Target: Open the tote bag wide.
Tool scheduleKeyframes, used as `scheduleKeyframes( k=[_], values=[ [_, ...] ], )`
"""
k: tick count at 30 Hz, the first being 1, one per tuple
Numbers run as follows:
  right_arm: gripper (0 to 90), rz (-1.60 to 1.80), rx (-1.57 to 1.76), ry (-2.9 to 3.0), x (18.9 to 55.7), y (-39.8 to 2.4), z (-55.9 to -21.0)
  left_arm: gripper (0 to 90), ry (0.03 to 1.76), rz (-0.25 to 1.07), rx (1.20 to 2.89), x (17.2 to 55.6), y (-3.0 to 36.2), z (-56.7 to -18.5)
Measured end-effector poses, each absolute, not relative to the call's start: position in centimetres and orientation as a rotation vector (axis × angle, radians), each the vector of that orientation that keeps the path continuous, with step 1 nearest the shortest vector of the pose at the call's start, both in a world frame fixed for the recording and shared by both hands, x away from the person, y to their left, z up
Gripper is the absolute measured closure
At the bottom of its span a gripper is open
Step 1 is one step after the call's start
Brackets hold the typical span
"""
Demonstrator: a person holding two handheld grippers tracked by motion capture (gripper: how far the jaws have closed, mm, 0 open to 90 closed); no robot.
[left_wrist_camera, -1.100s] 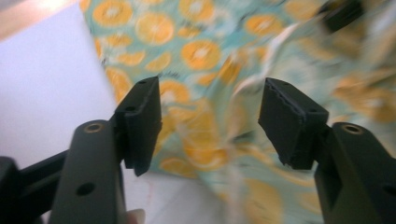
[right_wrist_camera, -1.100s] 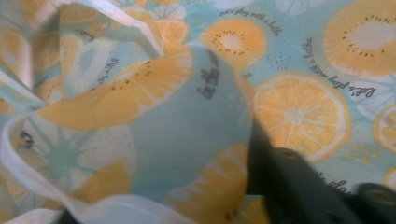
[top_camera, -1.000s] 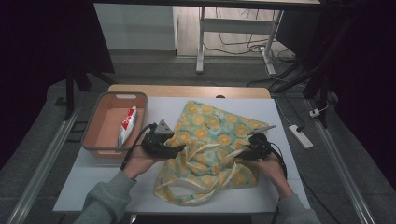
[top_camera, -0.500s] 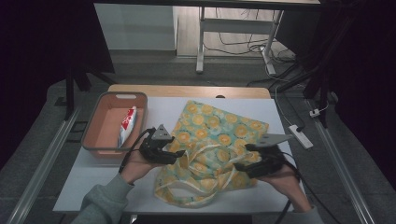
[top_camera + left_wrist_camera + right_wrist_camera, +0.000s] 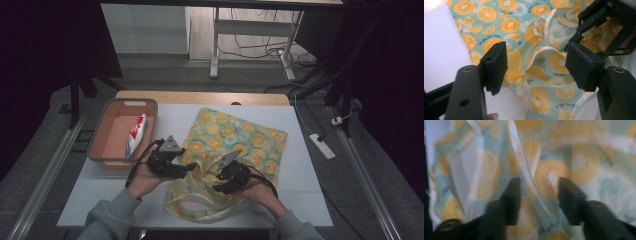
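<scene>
A teal cloth bag (image 5: 235, 137) printed with orange slices lies flat on the white table (image 5: 305, 175), its pale handles (image 5: 200, 202) looped toward the front edge. My left gripper (image 5: 190, 168) hovers at the bag's left edge; in the left gripper view it (image 5: 536, 65) stands open over the bag (image 5: 514, 25), with nothing pressed between the pads. My right gripper (image 5: 218, 186) is over the bag's middle, close to the left one. Its jaws have just been closing. In the blurred right gripper view it (image 5: 539, 197) still shows a gap, and a pale handle strap (image 5: 524, 167) runs through that gap.
A pinkish tray (image 5: 100, 145) stands at the table's left with a red and white tube (image 5: 135, 135) inside. A white power strip (image 5: 322, 146) lies on the floor to the right. Bare white table surrounds the bag at right and front left.
My right gripper has swung left from the bag's right edge to its middle, near the left gripper. The left hand has stayed put.
</scene>
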State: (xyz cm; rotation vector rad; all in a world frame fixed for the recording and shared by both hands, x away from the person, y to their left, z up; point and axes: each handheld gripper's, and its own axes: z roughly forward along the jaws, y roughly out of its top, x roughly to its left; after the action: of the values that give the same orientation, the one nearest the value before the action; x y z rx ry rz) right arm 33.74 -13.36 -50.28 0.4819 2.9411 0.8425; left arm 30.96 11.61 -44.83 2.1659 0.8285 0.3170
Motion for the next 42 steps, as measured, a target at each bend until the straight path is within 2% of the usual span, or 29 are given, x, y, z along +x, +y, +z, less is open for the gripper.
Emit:
scheduleKeyframes(
  k=[1,2,6,8,14,16,17,18,19,20,21,22,23,24,26,28,30,32,33,34,35,36,38,42],
  values=[
    [80.4,0.837,0.469,2.953,33.7,-13.4,-50.3,33.9,0.831,0.316,2.168,31.0,11.6,-44.9],
    [88.7,0.846,0.44,2.907,33.7,-13.7,-49.9,33.9,0.832,0.317,2.168,31.0,11.6,-44.9],
    [89.1,0.913,0.476,2.812,34.4,-14.4,-48.3,33.8,0.832,0.32,2.166,31.0,11.6,-44.9],
    [89.1,0.947,0.567,2.718,36.4,-15.9,-46.7,33.9,0.835,0.32,2.162,31.1,11.7,-44.9],
    [88.8,0.967,0.704,2.689,39.7,-17.6,-47.4,33.8,0.815,0.324,2.182,30.7,11.1,-45.0],
    [74.1,0.951,0.735,2.772,40.6,-17.4,-49.0,34.2,0.795,0.321,2.196,30.5,10.7,-45.1],
    [74.1,0.951,0.735,2.772,40.6,-17.4,-49.0,34.4,0.777,0.317,2.205,30.3,10.3,-45.2],
    [62.2,0.954,0.72,2.81,40.3,-17.1,-49.6,34.7,0.749,0.312,2.219,30.1,9.8,-45.3],
    [62.2,0.954,0.72,2.81,40.3,-17.1,-49.6,34.7,0.724,0.311,2.231,29.8,9.2,-45.3],
    [48.5,0.997,0.717,2.833,39.7,-17.0,-49.3,35.1,0.692,0.31,2.245,29.6,8.6,-45.4],
    [41.1,1.019,0.705,2.851,39.4,-17.0,-49.3,35.2,0.637,0.303,2.279,29.2,7.4,-45.6],
    [41.1,1.019,0.705,2.851,39.4,-17.0,-49.3,35.1,0.637,0.303,2.279,29.2,7.4,-45.6],
    [30.7,0.987,0.651,2.878,38.4,-16.8,-49.3,35.0,0.601,0.294,2.307,28.9,6.6,-45.8],
    [30.7,0.987,0.651,2.878,38.4,-16.8,-49.3,35.0,0.584,0.288,2.321,28.8,6.1,-46.0],
    [24.3,0.895,0.626,2.898,37.8,-16.5,-49.9,34.9,0.553,0.266,2.36,28.7,5.0,-46.6],
    [23.1,0.827,0.605,2.905,37.5,-16.2,-50.5,34.8,0.539,0.255,2.384,28.5,4.4,-46.9],
    [27.0,0.754,0.575,2.888,37.3,-16.1,-51.0,34.8,0.512,0.249,2.406,28.2,4.1,-47.2],
    [48.9,0.739,0.589,2.84,37.4,-16.2,-51.0,34.9,0.479,0.224,2.422,28.0,4.0,-47.3],
    [48.9,0.739,0.589,2.84,37.4,-16.2,-51.0,34.9,0.465,0.211,2.435,28.0,3.9,-47.4],
    [69.9,0.74,0.613,2.83,37.7,-16.5,-50.8,35.0,0.451,0.205,2.446,27.9,3.7,-47.5],
    [76.0,0.74,0.617,2.821,37.8,-16.6,-50.8,35.1,0.441,0.199,2.456,27.9,3.5,-47.7],
    [76.0,0.74,0.617,2.821,37.8,-16.6,-50.8,35.1,0.43,0.191,2.468,28.0,3.3,-47.9],
    [85.9,0.744,0.632,2.802,38.0,-16.9,-50.8,35.4,0.407,0.177,2.497,28.0,2.5,-48.7],
    [87.4,0.765,0.665,2.809,38.3,-17.1,-50.8,37.1,0.413,0.161,2.503,28.2,0.5,-49.5]
  ],
)
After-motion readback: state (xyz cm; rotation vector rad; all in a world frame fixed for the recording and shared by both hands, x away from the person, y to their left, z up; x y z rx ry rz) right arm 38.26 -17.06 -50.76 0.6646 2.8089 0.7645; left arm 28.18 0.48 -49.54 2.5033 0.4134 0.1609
